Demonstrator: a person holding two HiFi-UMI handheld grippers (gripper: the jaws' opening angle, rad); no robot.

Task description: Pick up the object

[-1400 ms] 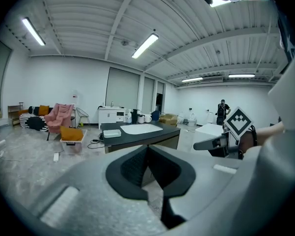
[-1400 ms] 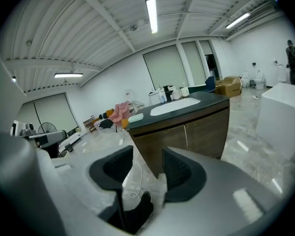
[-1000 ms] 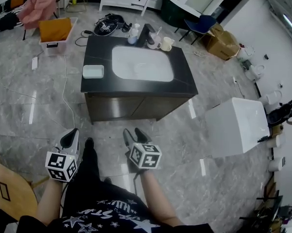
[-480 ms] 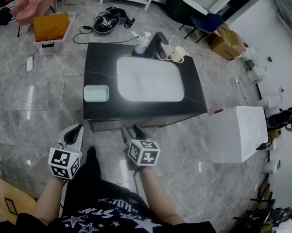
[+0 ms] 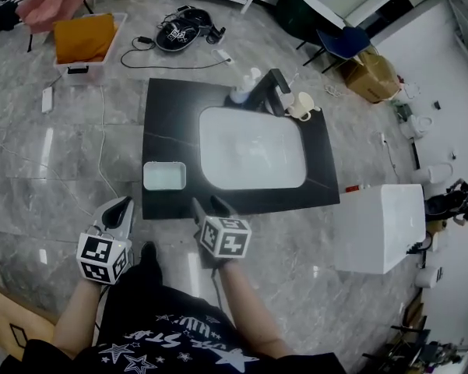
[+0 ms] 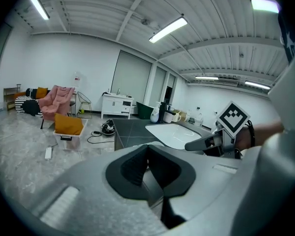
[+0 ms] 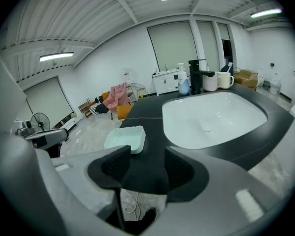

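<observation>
A black counter holds a white sink. On its near left corner lies a pale green tray, which the right gripper view shows as the tray just beyond the jaws. At the back stand a bottle, a black faucet and a cream mug. My left gripper hangs shut over the floor, left of the counter's front edge. My right gripper is shut at that front edge, right of the tray. Both hold nothing.
A white boxy unit stands on the floor right of the counter. Behind the counter lie a tub with an orange cushion, black cables and a cardboard box. A wooden edge sits at my lower left.
The counter has drawn closer to me, and its front edge now meets the right gripper. Both grippers keep the same pose and stay shut.
</observation>
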